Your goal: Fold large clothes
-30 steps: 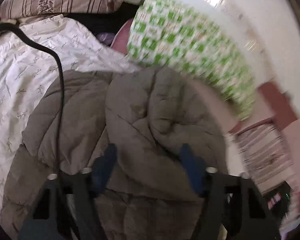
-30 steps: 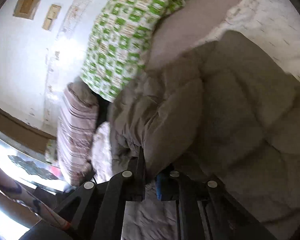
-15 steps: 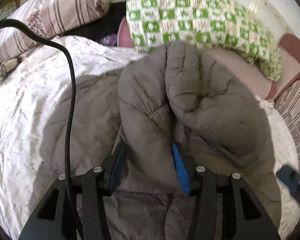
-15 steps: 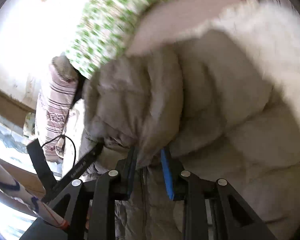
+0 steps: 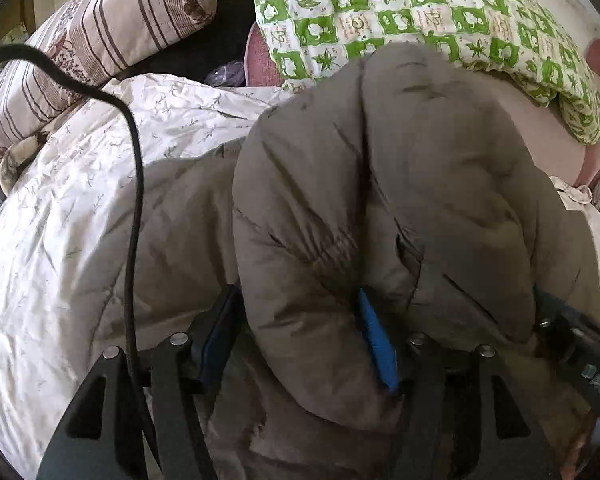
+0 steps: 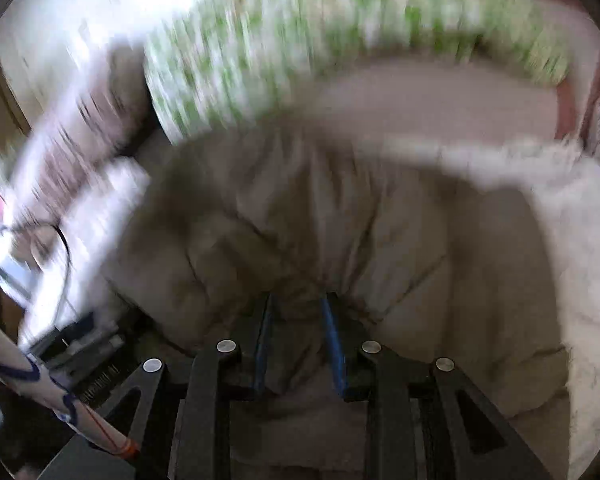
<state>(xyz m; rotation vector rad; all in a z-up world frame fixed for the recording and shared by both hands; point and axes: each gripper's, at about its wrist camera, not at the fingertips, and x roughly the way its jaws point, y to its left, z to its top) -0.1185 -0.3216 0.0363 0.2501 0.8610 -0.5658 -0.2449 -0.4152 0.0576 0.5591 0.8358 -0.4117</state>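
A grey-brown puffy quilted jacket (image 5: 400, 184) lies bunched on a bed. In the left wrist view a thick fold of it stands up between the blue-padded fingers of my left gripper (image 5: 296, 332), which is shut on it. In the right wrist view, which is blurred by motion, the jacket (image 6: 300, 216) fills the middle and my right gripper (image 6: 300, 336) is shut on a bunched fold of it. The right gripper's body also shows at the right edge of the left wrist view (image 5: 572, 344), close to the left gripper.
A white floral bedsheet (image 5: 60, 216) covers the bed on the left. A green-and-white checked quilt (image 5: 412, 12) and a striped pillow (image 5: 100, 40) lie at the back. A black cable (image 5: 134, 200) hangs in front of the left camera.
The left gripper has closed from wide open onto a jacket fold. The right gripper has swung round with its fold and come close beside the left. The jacket is bunched higher.
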